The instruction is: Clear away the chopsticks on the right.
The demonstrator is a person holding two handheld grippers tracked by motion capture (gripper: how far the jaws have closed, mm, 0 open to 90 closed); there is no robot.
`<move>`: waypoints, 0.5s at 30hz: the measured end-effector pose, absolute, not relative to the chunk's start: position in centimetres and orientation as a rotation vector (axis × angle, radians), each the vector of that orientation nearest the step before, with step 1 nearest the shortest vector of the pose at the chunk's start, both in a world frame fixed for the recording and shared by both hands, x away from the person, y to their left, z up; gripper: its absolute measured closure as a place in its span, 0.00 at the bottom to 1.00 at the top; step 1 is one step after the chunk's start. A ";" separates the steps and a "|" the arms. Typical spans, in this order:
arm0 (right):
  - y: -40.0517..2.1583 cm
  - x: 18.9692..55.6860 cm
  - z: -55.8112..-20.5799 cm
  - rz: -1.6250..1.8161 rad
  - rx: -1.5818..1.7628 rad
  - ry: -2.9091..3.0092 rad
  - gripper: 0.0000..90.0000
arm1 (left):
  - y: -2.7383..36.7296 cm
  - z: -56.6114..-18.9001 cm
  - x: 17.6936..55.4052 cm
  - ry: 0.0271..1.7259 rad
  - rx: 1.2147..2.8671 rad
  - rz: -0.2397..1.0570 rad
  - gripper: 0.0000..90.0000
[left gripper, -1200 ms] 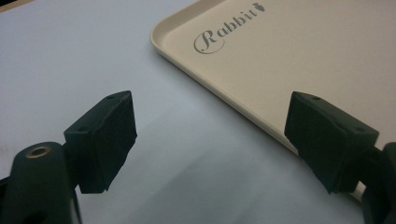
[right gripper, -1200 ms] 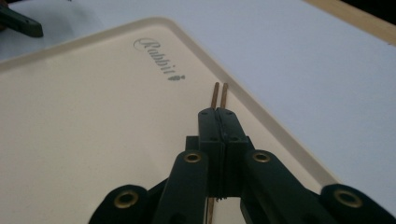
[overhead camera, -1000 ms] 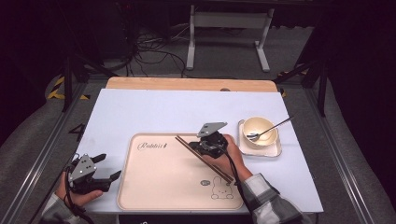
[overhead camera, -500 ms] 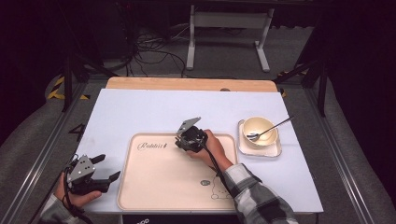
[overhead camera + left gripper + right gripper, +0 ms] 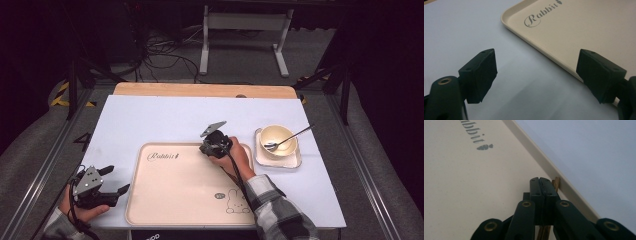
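The chopsticks (image 5: 556, 183) are the work item: a thin brown wooden pair, gripped in your right gripper (image 5: 541, 185), whose jaws are closed tight on them with the tips protruding just past the pads. They sit low over the beige tray (image 5: 165, 200), just inside its far rim near the printed lettering, as the right gripper view shows. Go from largest to smallest: the white table cover (image 5: 150, 120) carries the tray; to the right of the tray stands a cream bowl (image 5: 277, 137) with a metal spoon (image 5: 290, 138) in it, on a small square plate (image 5: 296, 160). Your left gripper (image 5: 114, 181) rests beside the tray's left edge, jaws spread wide and empty. Expect the chopsticks to be light, stiff and smooth; they will likely roll or pivot if pinched at one end. Grip both sticks together near mid-length.
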State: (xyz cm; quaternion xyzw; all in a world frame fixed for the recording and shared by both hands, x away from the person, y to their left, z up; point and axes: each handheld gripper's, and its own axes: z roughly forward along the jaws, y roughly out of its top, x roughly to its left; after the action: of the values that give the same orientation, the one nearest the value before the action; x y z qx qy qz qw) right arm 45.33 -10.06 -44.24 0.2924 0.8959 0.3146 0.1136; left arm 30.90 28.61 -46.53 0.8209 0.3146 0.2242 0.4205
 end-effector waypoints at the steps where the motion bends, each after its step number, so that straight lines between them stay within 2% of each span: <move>1: -10.1 45.3 -44.2 0.923 0.857 2.628 0.99 | 28.6 -46.5 30.9 0.788 2.057 0.562 0.20; 15: -13.9 44.5 -44.0 0.855 0.962 2.547 0.98 | 28.4 -46.4 30.9 0.778 2.066 0.562 0.20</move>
State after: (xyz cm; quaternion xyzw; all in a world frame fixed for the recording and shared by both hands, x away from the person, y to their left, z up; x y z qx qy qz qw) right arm 44.49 -13.94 -44.04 0.3337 0.8833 0.2965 0.1432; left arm 30.91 28.37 -46.43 0.8236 0.3101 0.2242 0.4186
